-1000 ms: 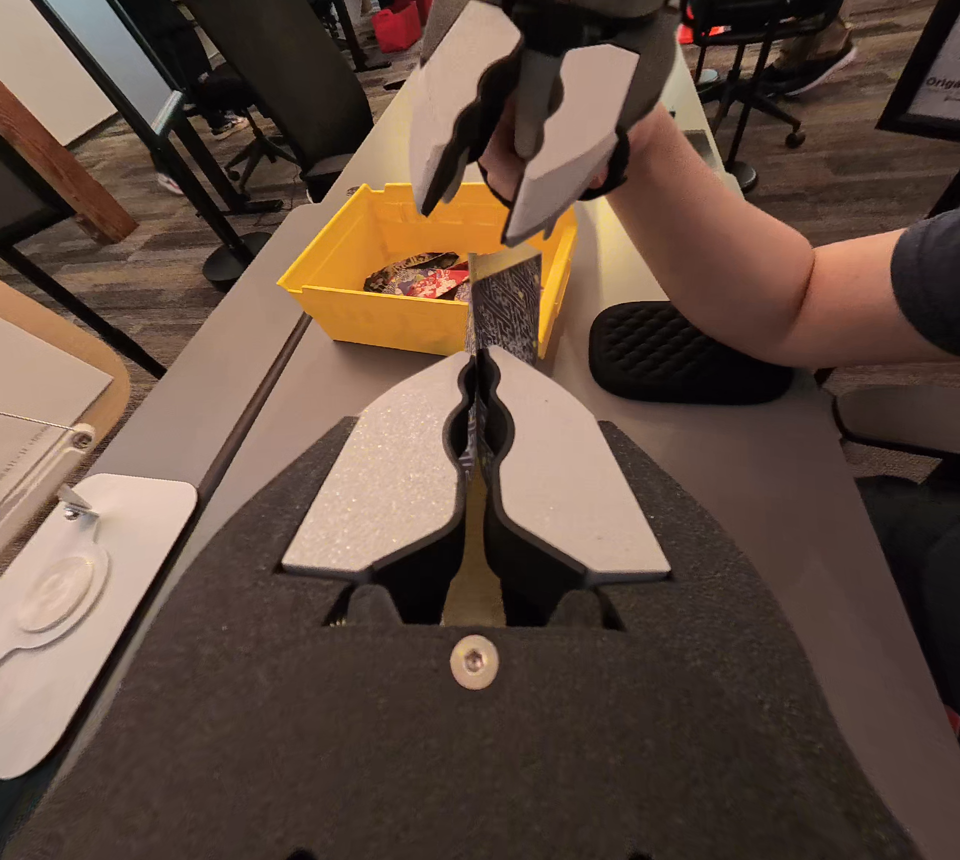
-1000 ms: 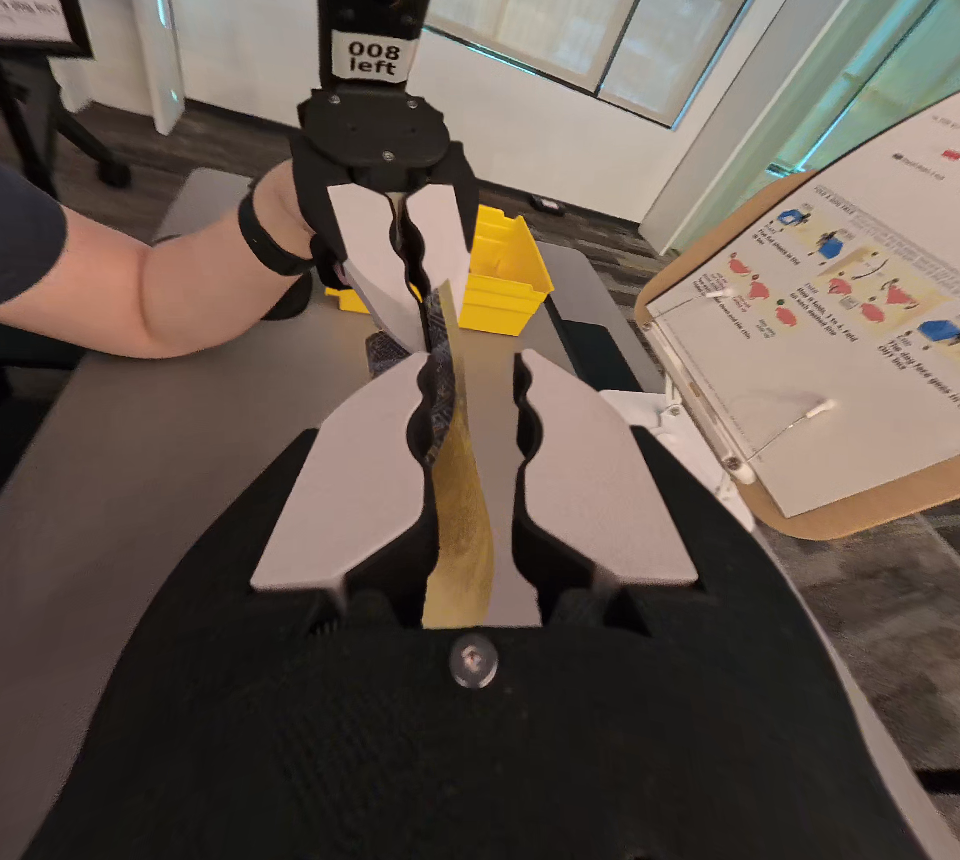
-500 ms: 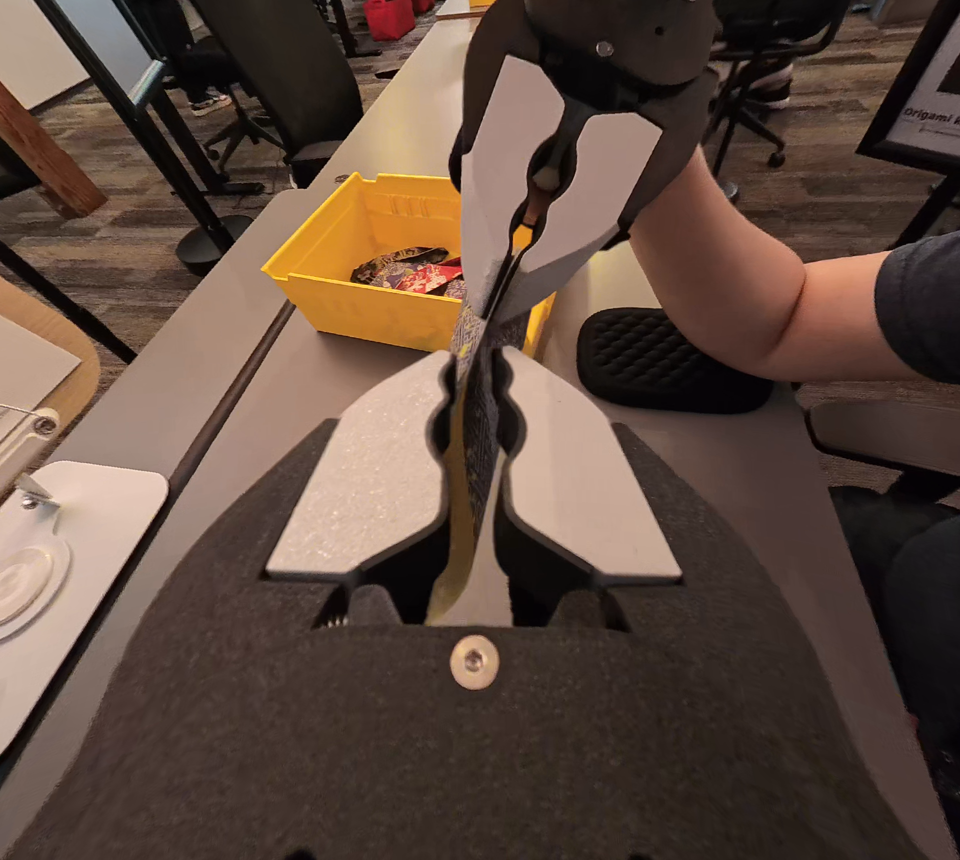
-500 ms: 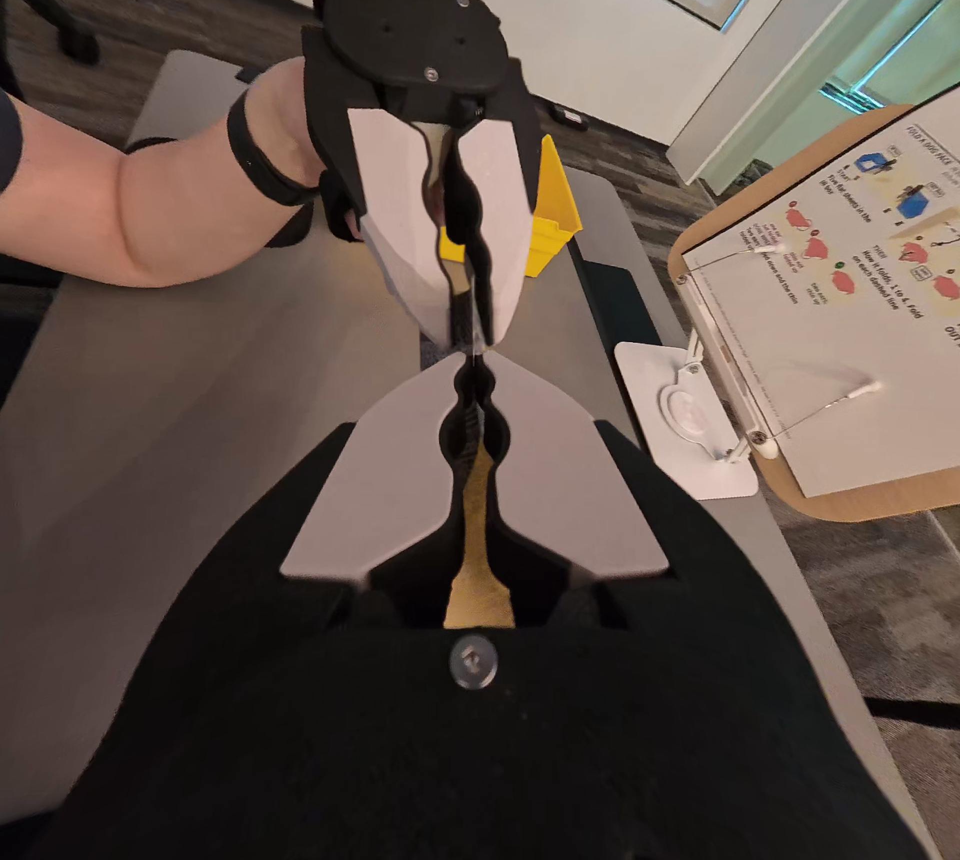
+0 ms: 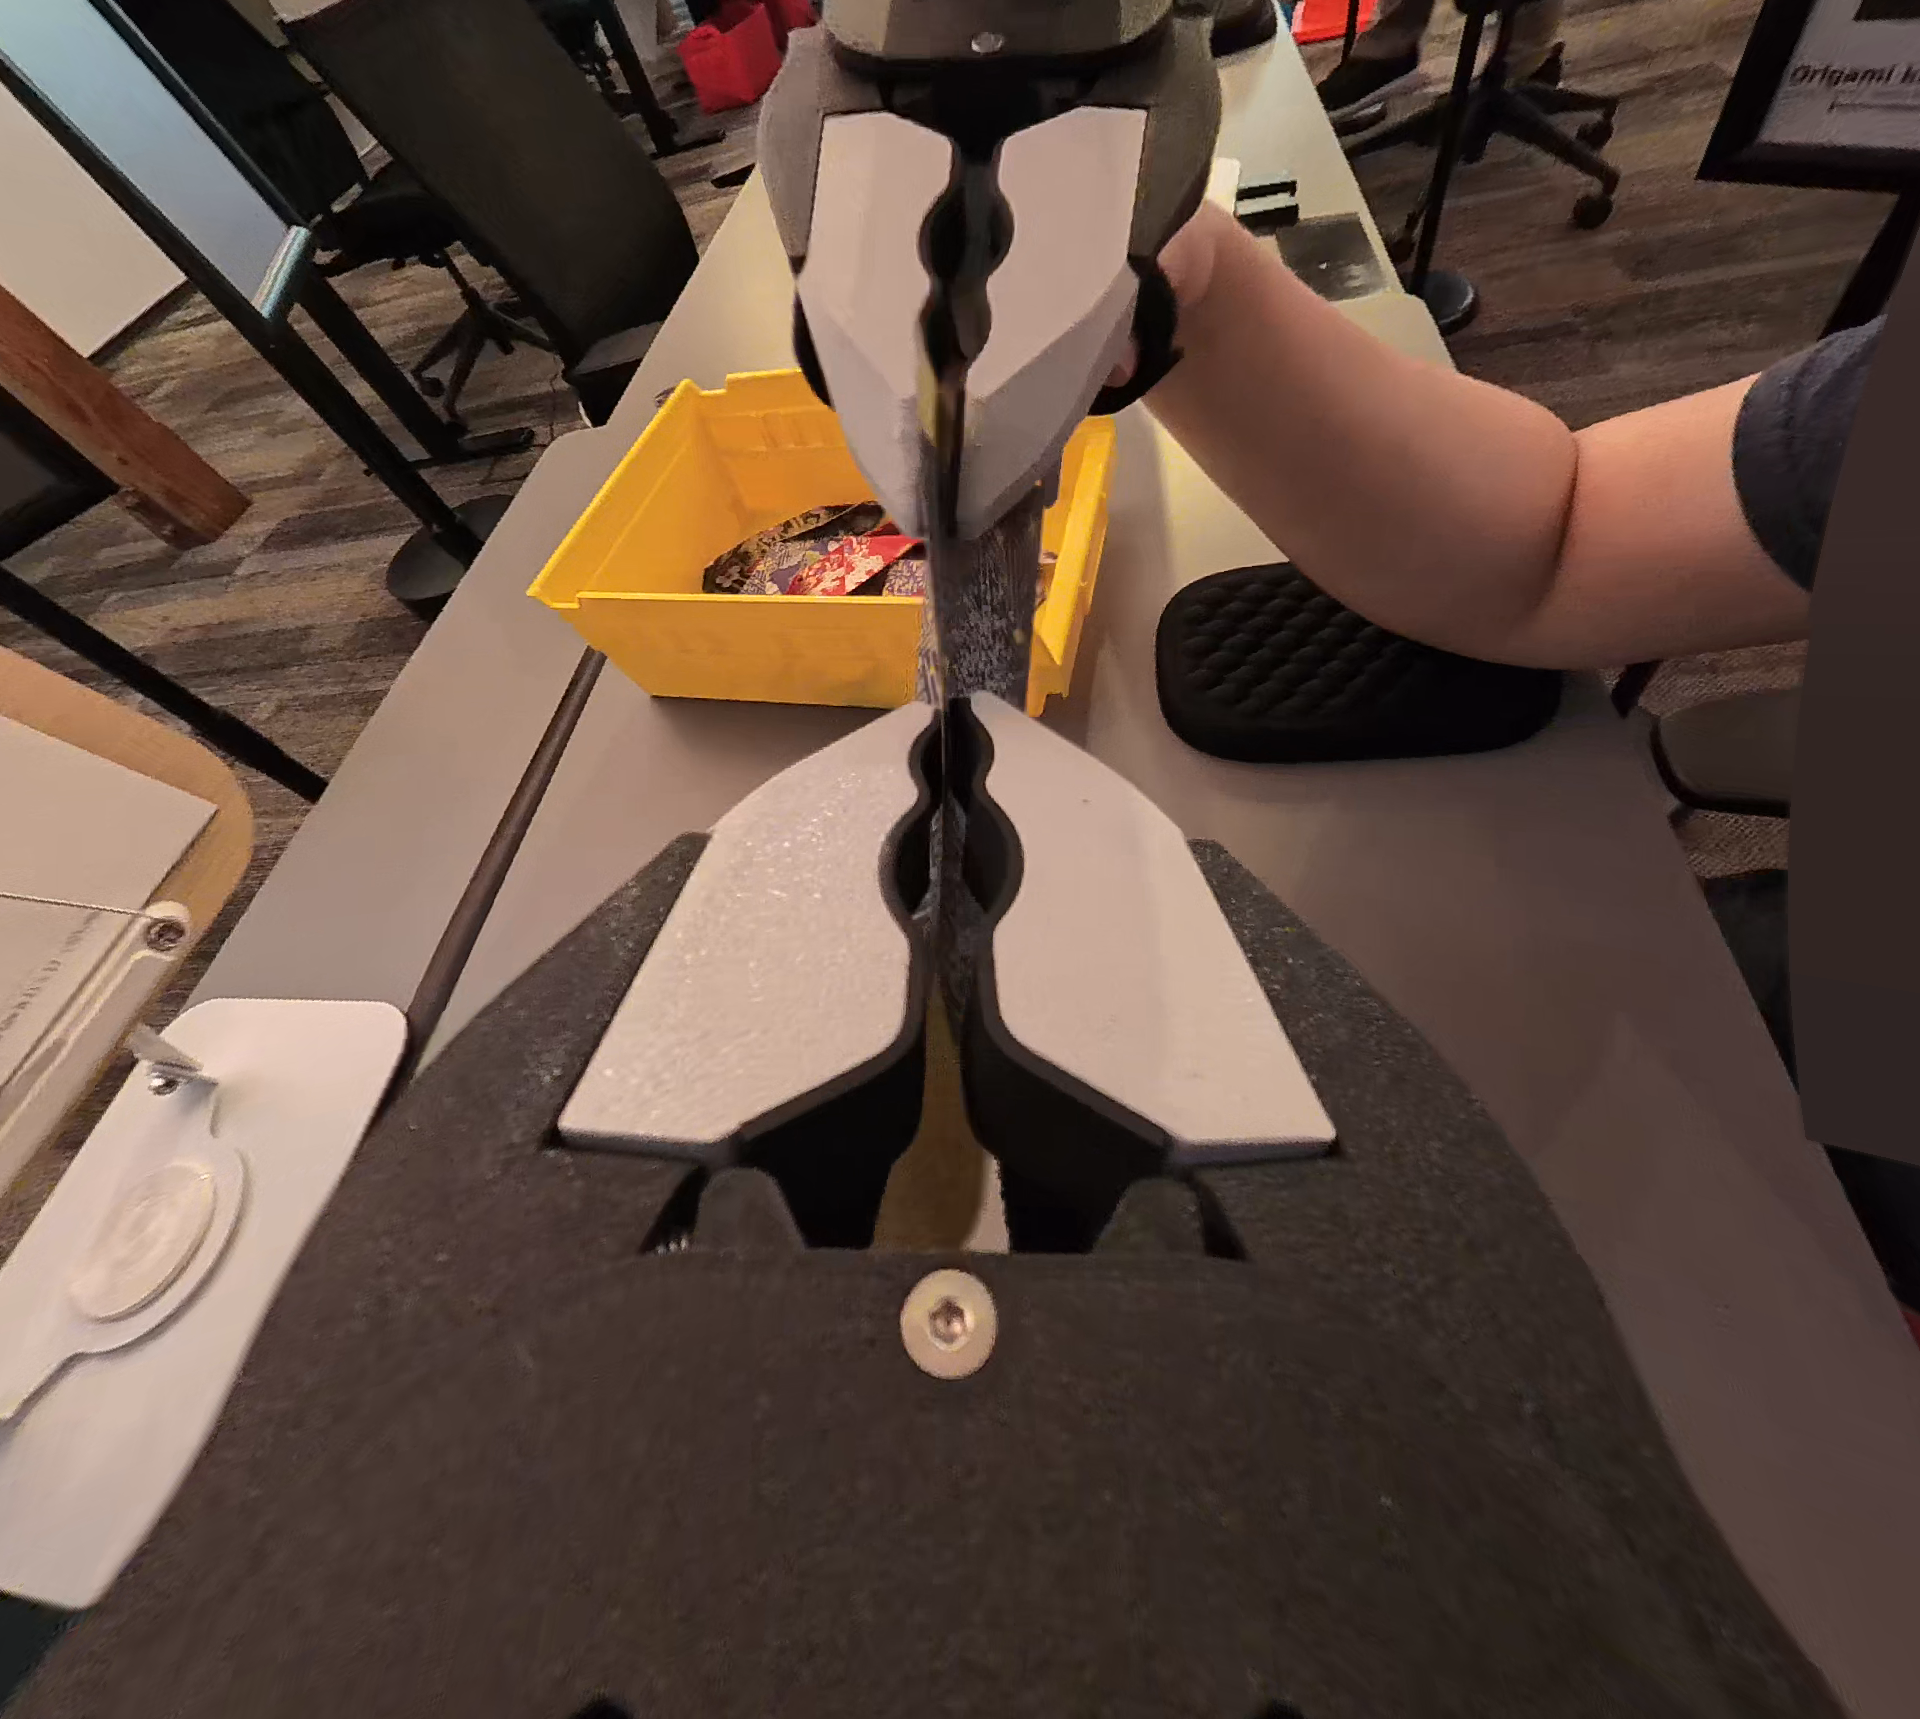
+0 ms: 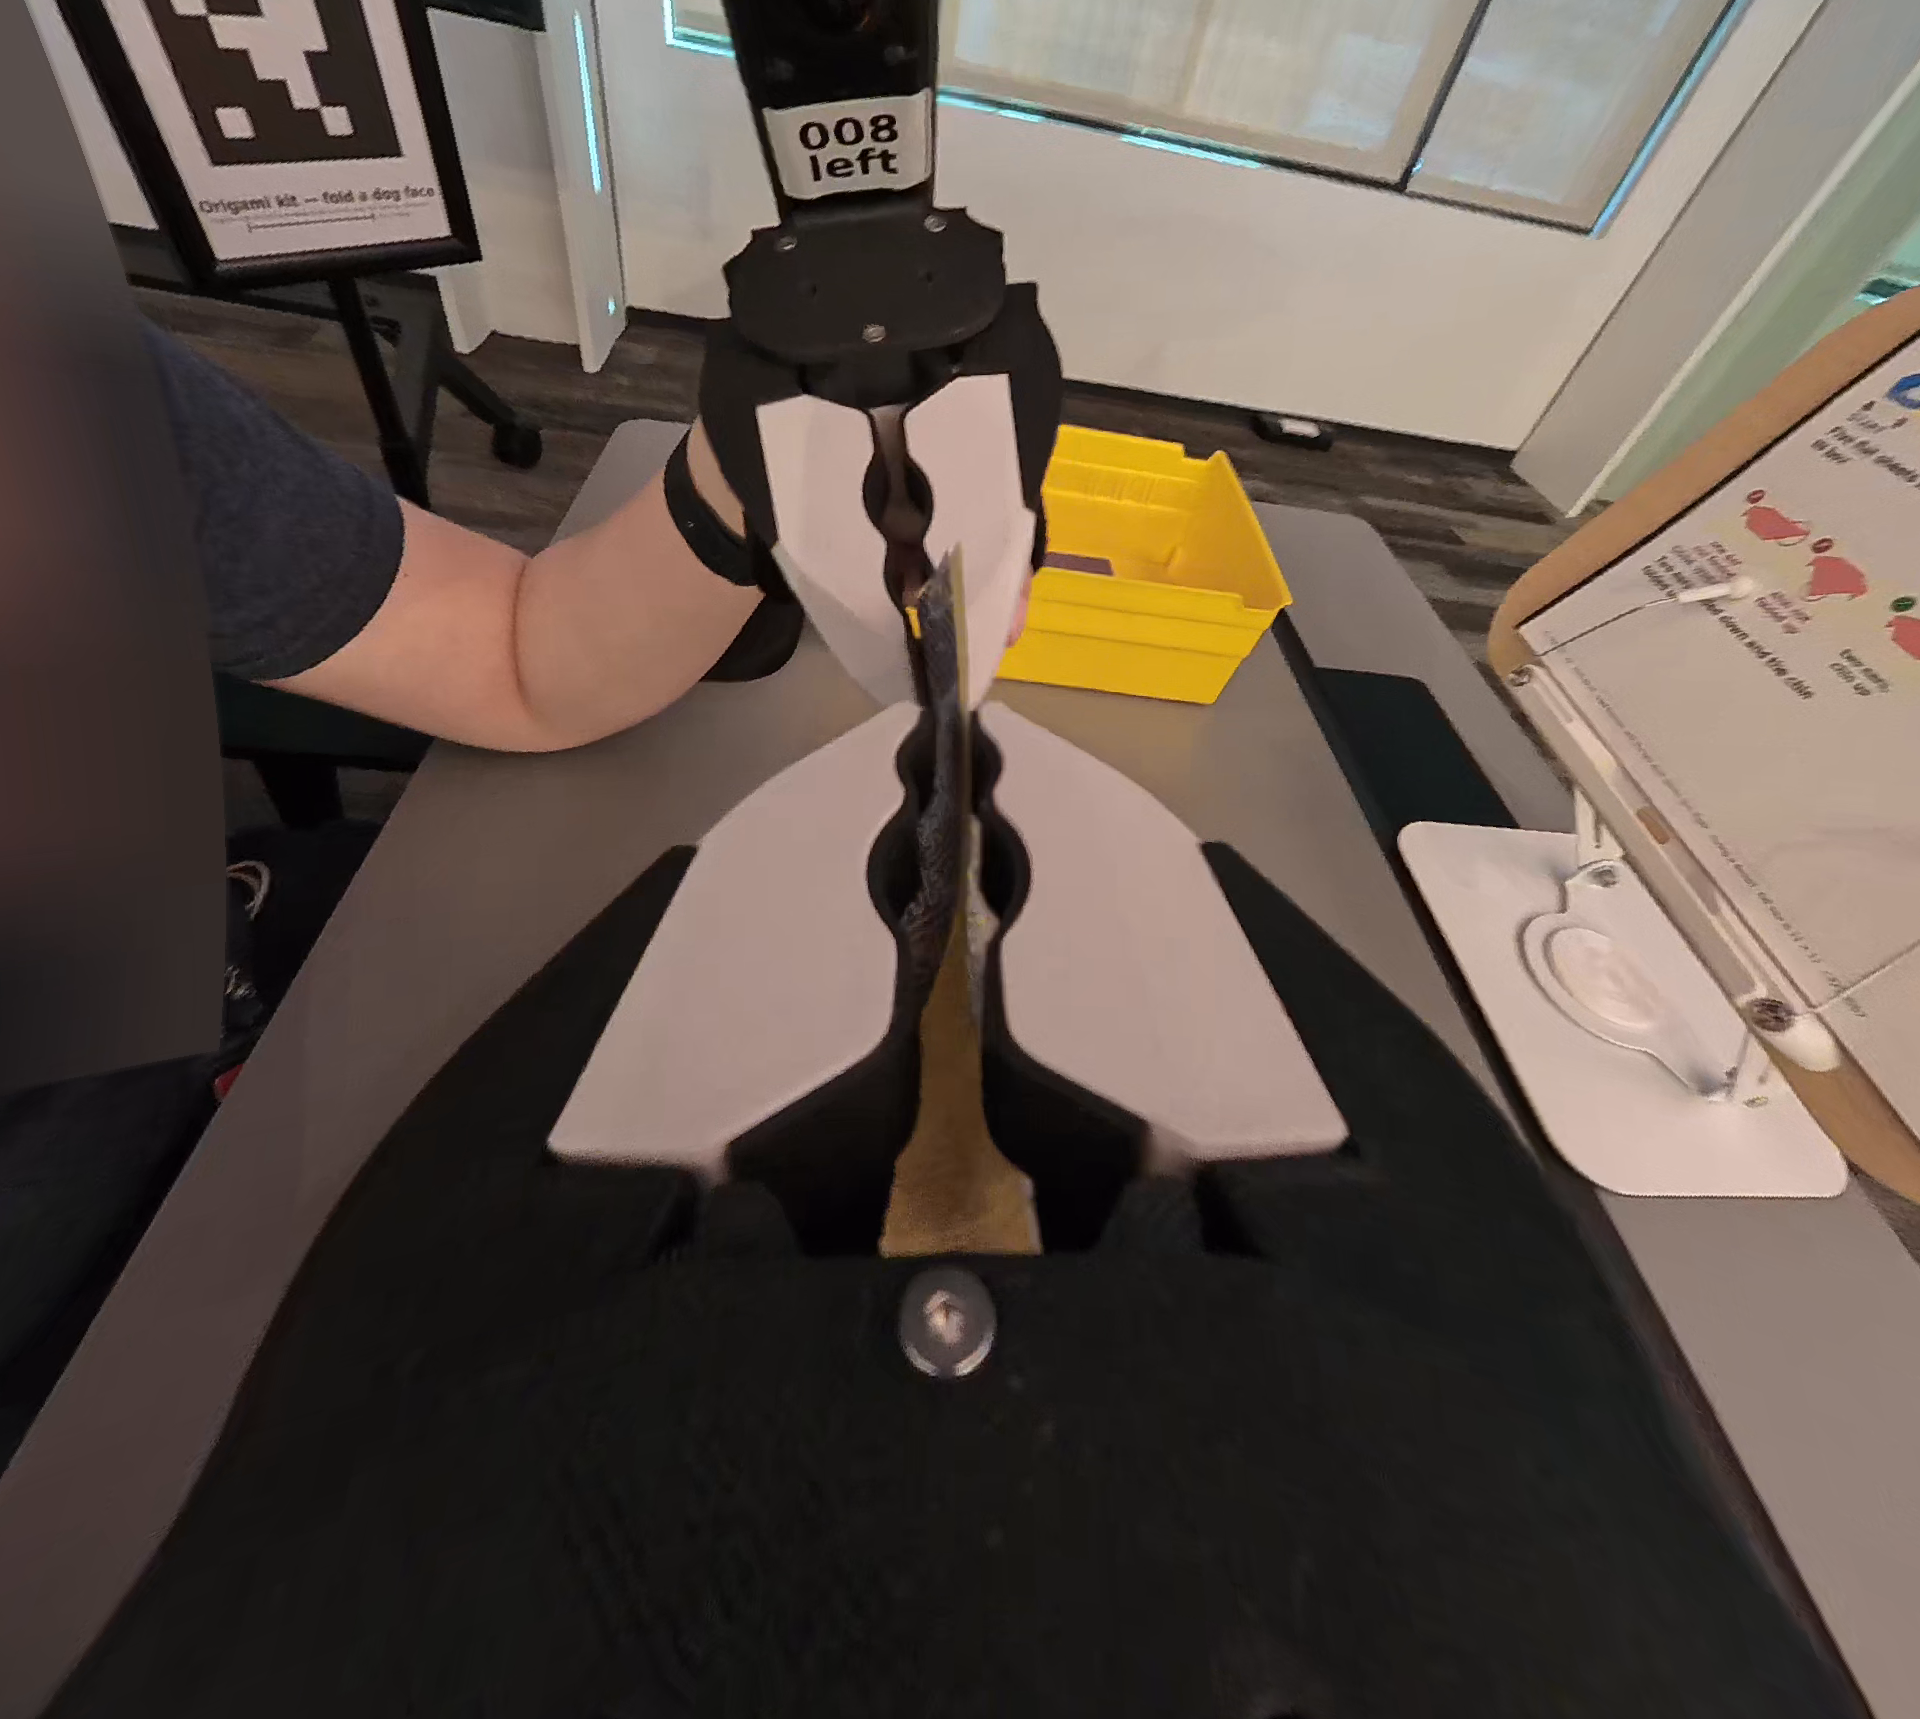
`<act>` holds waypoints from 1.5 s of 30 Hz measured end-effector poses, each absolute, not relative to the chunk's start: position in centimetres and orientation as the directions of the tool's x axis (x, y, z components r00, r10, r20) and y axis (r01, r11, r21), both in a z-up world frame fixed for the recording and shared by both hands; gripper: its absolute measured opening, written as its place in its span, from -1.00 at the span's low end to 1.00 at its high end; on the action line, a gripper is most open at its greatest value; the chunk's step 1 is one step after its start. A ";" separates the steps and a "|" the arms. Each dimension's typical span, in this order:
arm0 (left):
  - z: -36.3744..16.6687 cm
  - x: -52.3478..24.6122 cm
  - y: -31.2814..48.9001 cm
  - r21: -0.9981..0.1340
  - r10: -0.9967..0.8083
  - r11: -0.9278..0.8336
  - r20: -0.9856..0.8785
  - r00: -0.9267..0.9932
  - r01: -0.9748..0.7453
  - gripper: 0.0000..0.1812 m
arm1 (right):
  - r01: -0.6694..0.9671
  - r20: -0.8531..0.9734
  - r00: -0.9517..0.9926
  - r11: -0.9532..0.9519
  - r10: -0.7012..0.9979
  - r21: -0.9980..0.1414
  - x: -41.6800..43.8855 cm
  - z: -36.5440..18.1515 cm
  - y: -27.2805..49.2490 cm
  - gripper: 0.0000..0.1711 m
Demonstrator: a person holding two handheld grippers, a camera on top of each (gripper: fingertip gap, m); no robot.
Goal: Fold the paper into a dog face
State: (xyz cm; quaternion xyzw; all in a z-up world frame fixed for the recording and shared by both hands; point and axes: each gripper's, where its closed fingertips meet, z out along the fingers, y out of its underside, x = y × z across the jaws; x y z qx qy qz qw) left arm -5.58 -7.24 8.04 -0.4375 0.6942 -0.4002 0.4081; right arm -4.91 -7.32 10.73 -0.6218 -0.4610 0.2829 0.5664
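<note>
Grey table point(image 5: 1299, 890), yellow bin point(image 5: 748, 651), black pad point(image 5: 1340, 672)

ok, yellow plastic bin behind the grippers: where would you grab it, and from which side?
Probably the near long wall of the yellow plastic bin, from above: one finger inside, one outside. It stands upright with an open top and thin straight walls, and the patterned paper pieces inside lie low. Both grippers are shut on the folded patterned paper, so one must let go first.

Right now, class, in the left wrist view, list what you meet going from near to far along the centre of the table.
Left gripper → patterned paper → yellow bin → right gripper, tilted down from above.
</note>
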 end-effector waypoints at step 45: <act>10.4 -6.3 -6.3 -0.953 -0.955 0.240 -0.197 -0.220 -0.185 -1.00 | 0.387 0.250 0.576 0.010 0.779 -0.922 -1.6 11.1 -7.6 -0.89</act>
